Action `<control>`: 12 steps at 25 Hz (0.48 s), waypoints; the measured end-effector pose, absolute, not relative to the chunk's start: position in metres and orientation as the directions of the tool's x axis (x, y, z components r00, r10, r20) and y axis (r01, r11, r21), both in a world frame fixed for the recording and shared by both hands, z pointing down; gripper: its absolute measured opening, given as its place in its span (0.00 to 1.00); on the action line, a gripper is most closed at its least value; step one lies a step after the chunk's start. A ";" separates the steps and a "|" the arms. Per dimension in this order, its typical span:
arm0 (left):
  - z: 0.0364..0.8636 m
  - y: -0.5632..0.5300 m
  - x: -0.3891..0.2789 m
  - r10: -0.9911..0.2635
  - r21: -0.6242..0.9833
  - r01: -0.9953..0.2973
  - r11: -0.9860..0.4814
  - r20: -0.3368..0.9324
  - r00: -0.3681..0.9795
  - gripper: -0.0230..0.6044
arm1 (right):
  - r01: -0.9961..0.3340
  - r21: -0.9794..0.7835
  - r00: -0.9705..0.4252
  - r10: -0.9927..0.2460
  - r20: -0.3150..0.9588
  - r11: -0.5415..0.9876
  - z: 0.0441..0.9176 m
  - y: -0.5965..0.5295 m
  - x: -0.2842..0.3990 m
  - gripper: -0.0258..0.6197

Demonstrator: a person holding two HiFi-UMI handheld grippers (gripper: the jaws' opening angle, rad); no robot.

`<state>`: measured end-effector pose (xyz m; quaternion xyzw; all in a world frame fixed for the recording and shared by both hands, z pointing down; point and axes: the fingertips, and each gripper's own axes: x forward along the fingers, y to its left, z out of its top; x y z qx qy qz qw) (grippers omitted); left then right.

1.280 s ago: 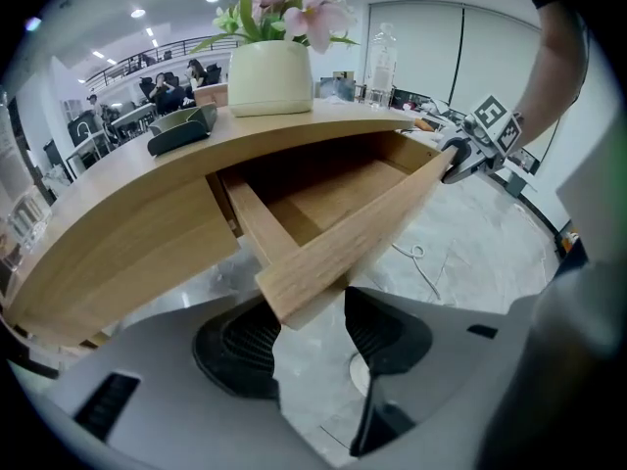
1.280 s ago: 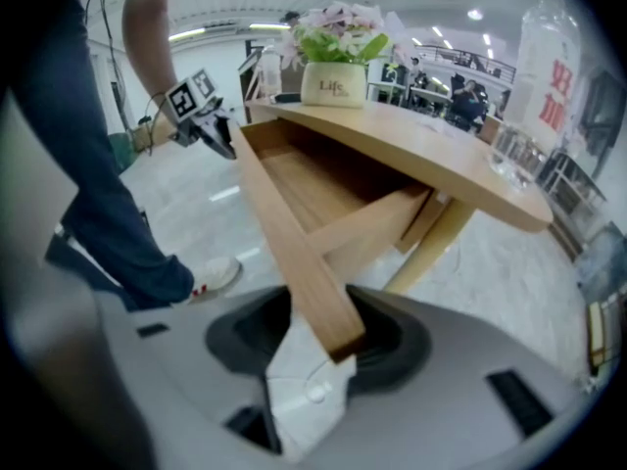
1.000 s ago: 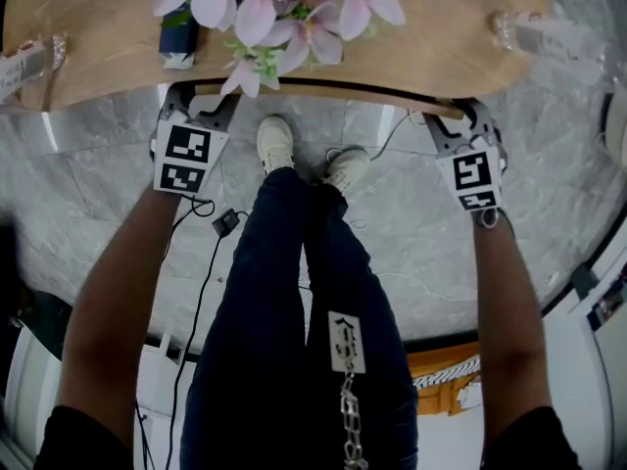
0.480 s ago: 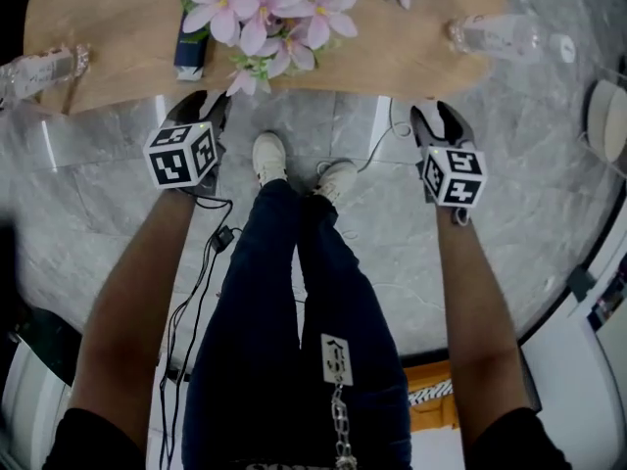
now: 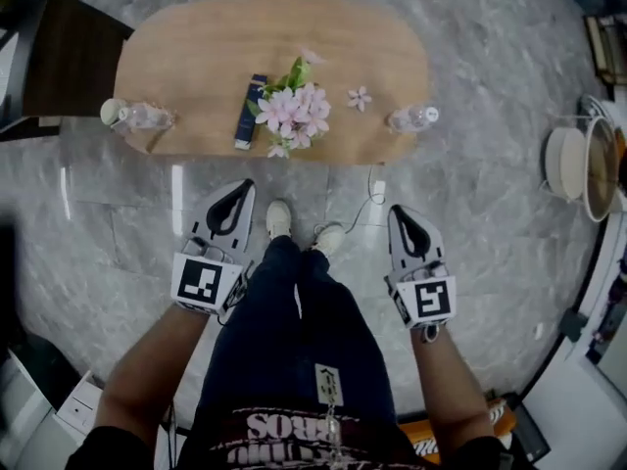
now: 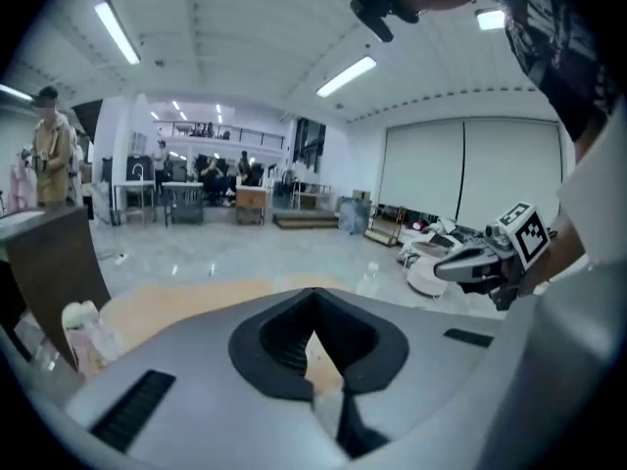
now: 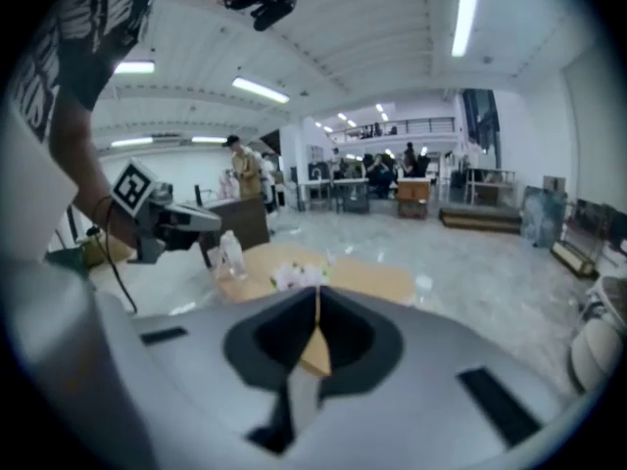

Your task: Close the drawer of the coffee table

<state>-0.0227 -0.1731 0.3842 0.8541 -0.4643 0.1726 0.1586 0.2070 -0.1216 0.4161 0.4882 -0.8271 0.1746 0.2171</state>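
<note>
The oval wooden coffee table [image 5: 196,57] lies well below me in the head view; no drawer sticks out past its near edge. My left gripper [image 5: 238,186] and right gripper [image 5: 402,211] hang in the air on either side of my legs, short of the table. Both have just been closing and are now shut, with nothing between the jaws. In the left gripper view the left gripper [image 6: 313,306] points over the tabletop [image 6: 186,297], and the right gripper [image 6: 480,260] shows beside it. The right gripper view shows its own jaws [image 7: 316,306] pressed together.
On the table are pink flowers [image 5: 294,111], a blue box [image 5: 247,111], a loose blossom [image 5: 360,97] and a clear bottle at each end [image 5: 147,117] [image 5: 413,118]. A dark cabinet [image 5: 59,57] stands at left, round white items [image 5: 578,169] at right. A cable [image 5: 367,199] runs by my shoes.
The head view has risen far above the table. Both grippers have lifted away from the table's near edge toward my waist, and their jaws have gone from open to shut.
</note>
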 end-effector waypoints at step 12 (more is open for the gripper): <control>0.181 -0.146 0.001 -0.856 -0.011 -0.879 -0.477 0.235 0.461 0.07 | -0.871 -0.061 -0.483 -0.828 0.285 0.487 0.217 -0.101 0.193 0.09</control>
